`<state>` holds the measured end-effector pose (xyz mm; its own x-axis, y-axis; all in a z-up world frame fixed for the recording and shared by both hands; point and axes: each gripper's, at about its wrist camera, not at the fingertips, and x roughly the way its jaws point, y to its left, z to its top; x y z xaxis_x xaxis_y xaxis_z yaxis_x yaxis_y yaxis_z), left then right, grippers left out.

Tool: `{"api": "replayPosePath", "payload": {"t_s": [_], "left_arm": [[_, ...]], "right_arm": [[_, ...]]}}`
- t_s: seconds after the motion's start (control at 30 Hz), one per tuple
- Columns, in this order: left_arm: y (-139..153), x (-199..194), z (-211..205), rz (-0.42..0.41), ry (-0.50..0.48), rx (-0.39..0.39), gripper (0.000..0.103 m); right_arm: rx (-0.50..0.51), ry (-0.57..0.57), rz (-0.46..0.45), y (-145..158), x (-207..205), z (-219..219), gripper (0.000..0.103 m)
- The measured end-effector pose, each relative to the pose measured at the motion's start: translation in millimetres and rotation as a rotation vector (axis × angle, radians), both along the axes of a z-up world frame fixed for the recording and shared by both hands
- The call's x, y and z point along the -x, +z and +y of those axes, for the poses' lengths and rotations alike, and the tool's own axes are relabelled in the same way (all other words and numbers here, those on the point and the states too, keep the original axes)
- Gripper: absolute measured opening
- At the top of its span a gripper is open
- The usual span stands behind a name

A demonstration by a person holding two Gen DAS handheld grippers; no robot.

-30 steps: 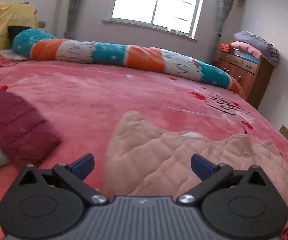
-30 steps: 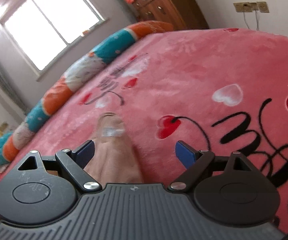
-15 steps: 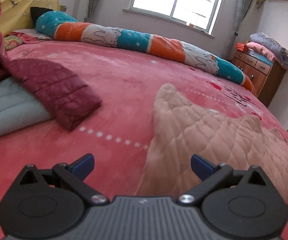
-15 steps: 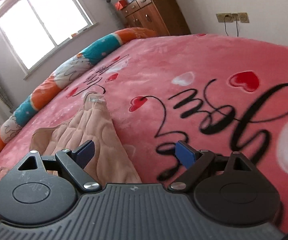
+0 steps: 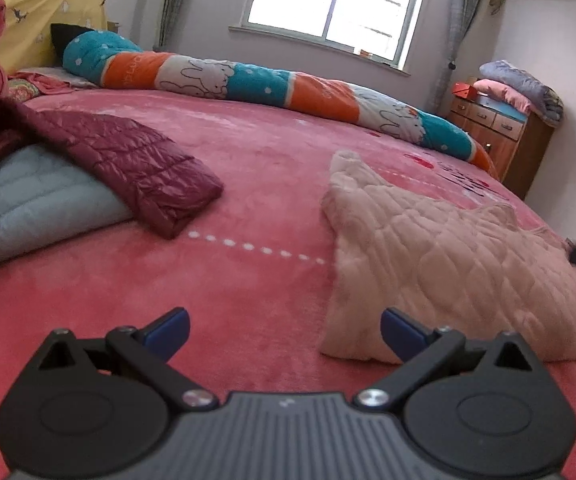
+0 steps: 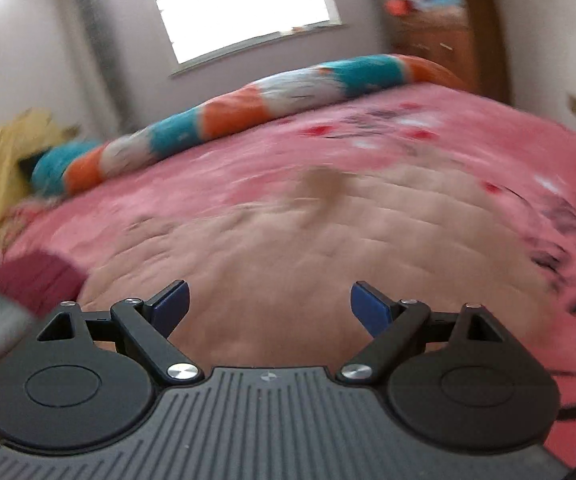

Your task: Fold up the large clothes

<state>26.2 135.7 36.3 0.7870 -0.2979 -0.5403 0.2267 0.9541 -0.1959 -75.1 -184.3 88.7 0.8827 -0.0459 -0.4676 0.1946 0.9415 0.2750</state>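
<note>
In the left wrist view, the left gripper (image 5: 284,330) is held low over the pink bedspread (image 5: 248,184), its blue-tipped fingers (image 5: 168,330) spread wide with nothing between them. A peach quilted garment (image 5: 440,264) is laid on the bedspread ahead and to the right, toward the bed's right edge, its near hem just beyond the right fingertip; whether the two touch cannot be told. One narrow part of the garment is seen pointing toward the far side of the bed. Toward the left edge of the bed a maroon puffer jacket (image 5: 128,160) is draped over a pale grey quilted piece (image 5: 36,204). A long bolster (image 5: 272,88), banded in teal, orange and white, is stretched along the far edge of the bed under the window (image 5: 340,0). A wooden dresser (image 5: 504,132) topped with folded bedding is seen past the bed's far right corner.

The right wrist view is blurred by motion. The right gripper (image 6: 270,306) is shown with its fingers wide apart and empty, poised over the peach garment (image 6: 288,248), which fills the middle of the bedspread (image 6: 468,128) ahead of it. The maroon jacket (image 6: 36,280) is glimpsed at the left, and the bolster (image 6: 248,108) lies along the far edge.
</note>
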Motion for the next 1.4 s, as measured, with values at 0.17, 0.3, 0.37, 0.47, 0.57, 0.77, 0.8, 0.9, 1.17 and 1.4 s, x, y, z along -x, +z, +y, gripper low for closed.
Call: {"api": "replayPosePath", "payload": {"t_s": [0.17, 0.3, 0.37, 0.47, 0.57, 0.77, 0.8, 0.9, 1.17, 1.4], "left_arm": [[11, -15, 32, -0.026, 0.113, 0.025, 0.101], [20, -28, 65, -0.030, 0.234, 0.061, 0.101], [24, -33, 81, -0.030, 0.277, 0.082, 0.101], [25, -37, 100, -0.012, 0.327, 0.148, 0.102], [22, -42, 111, 0.033, 0.342, 0.199, 0.102], [17, -46, 118, 0.077, 0.344, 0.249, 0.102], [16, -46, 119, 0.085, 0.345, 0.259, 0.102], [11, -48, 122, 0.110, 0.354, 0.282, 0.102], [3, -54, 119, 0.150, 0.351, 0.281, 0.102], [-2, -55, 113, 0.157, 0.332, 0.255, 0.102]], "right_arm": [[0.145, 0.156, 0.019, 9, -73, 86, 0.095], [0.280, 0.212, 0.043, -7, -123, 140, 0.091], [0.322, 0.194, 0.049, -17, -140, 156, 0.092], [0.264, 0.142, 0.084, -32, -169, 163, 0.100], [0.220, 0.092, 0.107, -43, -196, 158, 0.101], [0.289, 0.030, 0.131, -58, -229, 171, 0.060], [0.272, 0.024, 0.127, -59, -232, 168, 0.053], [0.224, 0.027, 0.091, -55, -232, 172, 0.035], [0.262, 0.112, 0.099, -67, -249, 188, 0.029], [0.250, 0.146, 0.058, -52, -226, 180, 0.036]]}}
